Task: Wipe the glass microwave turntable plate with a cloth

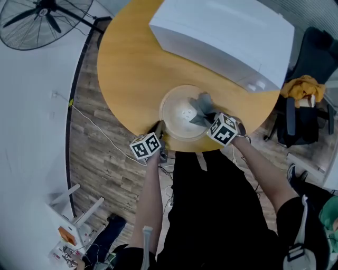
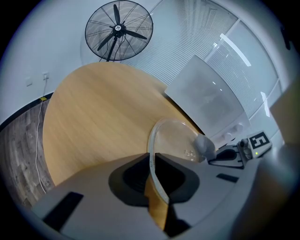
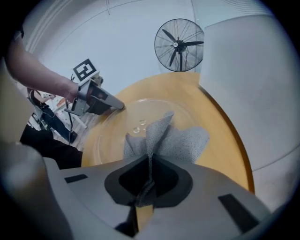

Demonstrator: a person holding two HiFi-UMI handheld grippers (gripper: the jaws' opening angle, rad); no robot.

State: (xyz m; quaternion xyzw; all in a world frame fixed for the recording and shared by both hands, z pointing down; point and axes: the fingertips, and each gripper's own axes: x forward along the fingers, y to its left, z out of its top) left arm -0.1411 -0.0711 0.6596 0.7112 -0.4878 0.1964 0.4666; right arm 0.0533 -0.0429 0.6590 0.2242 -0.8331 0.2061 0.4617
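Observation:
The round glass turntable plate (image 1: 177,113) lies at the near edge of the round wooden table (image 1: 127,68). My left gripper (image 1: 160,132) is shut on the plate's near-left rim; in the left gripper view the rim (image 2: 155,164) runs edge-on between the jaws. My right gripper (image 1: 214,122) is shut on a grey cloth (image 1: 203,109), which spreads over the right side of the plate. In the right gripper view the cloth (image 3: 164,140) fans out from the jaws onto the glass plate (image 3: 122,126), and the left gripper (image 3: 121,107) shows at the plate's far rim.
A white microwave (image 1: 222,34) stands on the table behind the plate, close to its far right. A floor fan (image 1: 45,16) stands beyond the table at the left. A black chair with a yellow garment (image 1: 303,87) is at the right. A cable (image 1: 95,126) runs along the floor.

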